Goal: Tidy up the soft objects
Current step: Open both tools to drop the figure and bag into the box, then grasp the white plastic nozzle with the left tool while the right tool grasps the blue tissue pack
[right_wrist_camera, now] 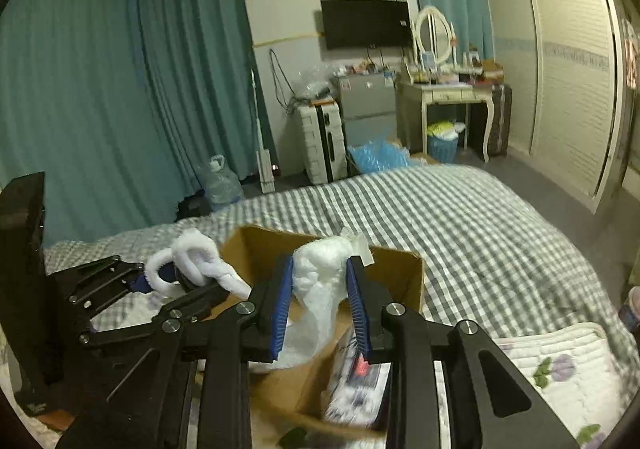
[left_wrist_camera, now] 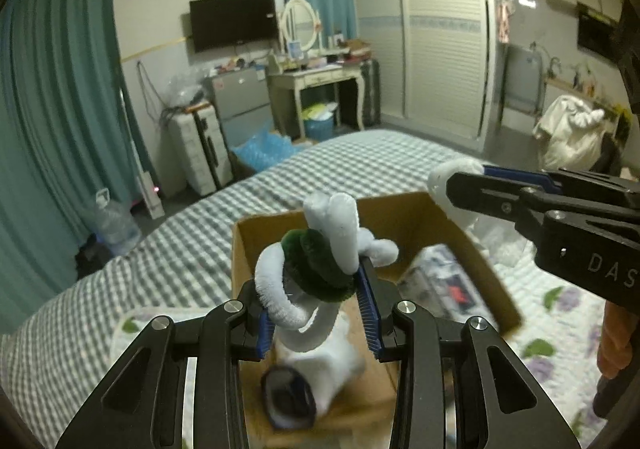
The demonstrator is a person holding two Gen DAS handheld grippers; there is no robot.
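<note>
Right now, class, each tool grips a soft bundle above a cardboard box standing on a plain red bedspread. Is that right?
Not quite. The bedspread is grey-and-white checked, not plain red, as the right wrist view shows. The rest holds: the left tool grips a white and green fuzzy bundle, the right tool grips a white plastic-wrapped bundle, both above the cardboard box.

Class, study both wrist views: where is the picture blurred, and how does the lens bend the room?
Left wrist view: the white bundle with the dark ring low in the cardboard box is smeared, while the left gripper is sharp. Right wrist view: the packet in the box is blurred. Both views: the wardrobe bows and the corners are black.
</note>
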